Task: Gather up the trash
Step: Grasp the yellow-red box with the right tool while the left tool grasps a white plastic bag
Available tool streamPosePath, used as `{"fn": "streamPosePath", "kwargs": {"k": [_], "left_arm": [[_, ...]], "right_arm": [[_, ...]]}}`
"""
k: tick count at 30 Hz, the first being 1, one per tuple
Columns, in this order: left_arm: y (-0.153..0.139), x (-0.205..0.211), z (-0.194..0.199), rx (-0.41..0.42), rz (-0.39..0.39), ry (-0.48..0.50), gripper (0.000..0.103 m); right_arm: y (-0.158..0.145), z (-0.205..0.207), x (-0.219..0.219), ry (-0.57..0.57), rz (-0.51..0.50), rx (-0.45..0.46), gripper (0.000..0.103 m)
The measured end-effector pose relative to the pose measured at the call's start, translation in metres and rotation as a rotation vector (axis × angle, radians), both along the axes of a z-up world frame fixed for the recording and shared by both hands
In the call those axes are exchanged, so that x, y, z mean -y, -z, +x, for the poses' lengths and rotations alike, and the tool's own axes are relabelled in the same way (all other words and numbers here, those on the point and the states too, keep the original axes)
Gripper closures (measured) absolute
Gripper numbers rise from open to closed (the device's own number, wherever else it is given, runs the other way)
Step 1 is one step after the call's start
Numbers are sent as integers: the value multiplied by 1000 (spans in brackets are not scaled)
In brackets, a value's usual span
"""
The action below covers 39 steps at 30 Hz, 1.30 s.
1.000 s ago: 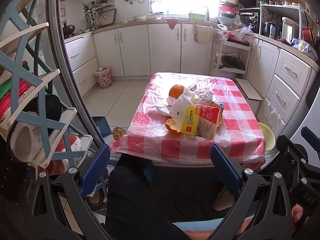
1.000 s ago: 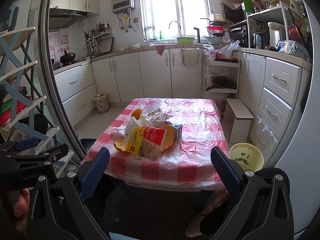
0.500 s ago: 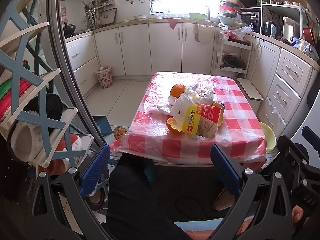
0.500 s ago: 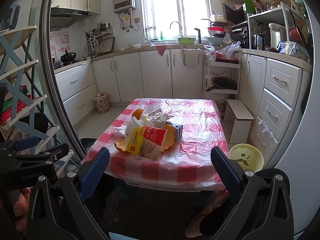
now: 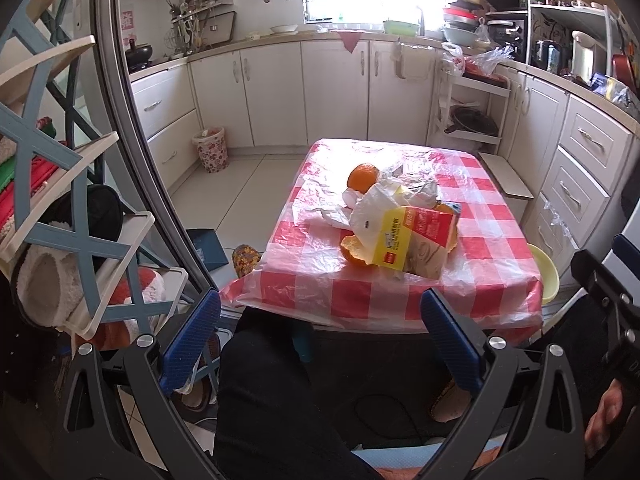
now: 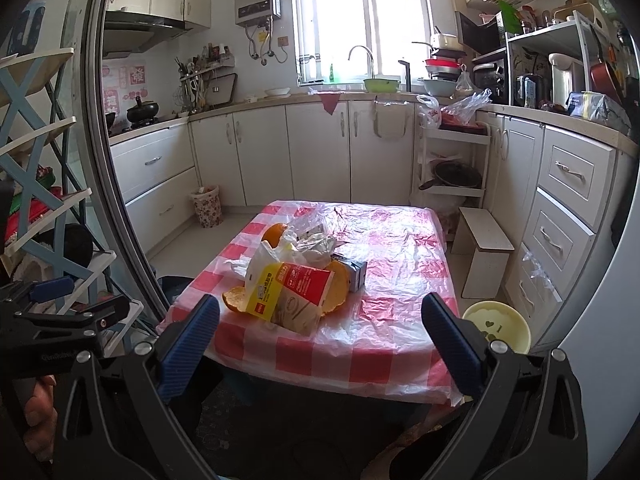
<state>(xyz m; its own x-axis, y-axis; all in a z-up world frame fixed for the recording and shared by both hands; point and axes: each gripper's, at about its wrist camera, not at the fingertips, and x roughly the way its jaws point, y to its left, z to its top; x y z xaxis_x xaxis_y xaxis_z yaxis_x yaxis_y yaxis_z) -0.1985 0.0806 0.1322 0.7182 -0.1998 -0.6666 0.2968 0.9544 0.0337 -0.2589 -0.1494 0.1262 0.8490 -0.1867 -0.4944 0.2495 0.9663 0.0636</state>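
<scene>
Looking from the left wrist, the left gripper (image 5: pixel 320 328) has wide, empty jaws before the table (image 5: pixel 500 216); the trash (image 5: pixel 400 224) is piled mid-table.

From the right wrist, the right gripper (image 6: pixel 320 328) is wide too. A careless pinch may roll the orange (image 6: pixel 274 234) off.
</scene>
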Motion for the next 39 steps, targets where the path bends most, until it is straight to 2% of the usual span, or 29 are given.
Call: {"fn": "streamPosePath", "kwargs": {"k": [5, 10, 15, 21, 23, 25, 32, 35, 36, 37, 39], "left_arm": [[22, 5, 34, -78, -18, -2, 6], [42, 18, 66, -155, -60, 37, 6], [63, 37, 95, -215, -99, 56, 6], [85, 43, 127, -280, -132, 7, 6], [91, 44, 135, -289, -118, -16, 6], [96, 43, 145, -303, -118, -36, 6], [102, 40, 173, -327, -140, -80, 6], [105, 41, 181, -334, -140, -96, 6], [106, 41, 184, -338, -140, -100, 6], [108, 41, 186, -340, -139, -103, 6], [110, 42, 188, -346, -135, -109, 6]], "right_arm": [[22, 38, 20, -25, 42, -88, 6], [47, 74, 37, -52, 64, -157, 6], [68, 110, 57, -138, 136, -181, 6], [95, 159, 72, -225, 224, -208, 7], [101, 171, 74, -251, 249, -217, 11], [107, 181, 75, -287, 270, -228, 21], [124, 198, 81, -318, 341, -260, 35], [131, 197, 82, -351, 368, -274, 57], [133, 196, 83, -368, 389, -276, 70], [133, 196, 84, -376, 400, -277, 78], [131, 191, 84, -390, 399, -260, 84]]}}
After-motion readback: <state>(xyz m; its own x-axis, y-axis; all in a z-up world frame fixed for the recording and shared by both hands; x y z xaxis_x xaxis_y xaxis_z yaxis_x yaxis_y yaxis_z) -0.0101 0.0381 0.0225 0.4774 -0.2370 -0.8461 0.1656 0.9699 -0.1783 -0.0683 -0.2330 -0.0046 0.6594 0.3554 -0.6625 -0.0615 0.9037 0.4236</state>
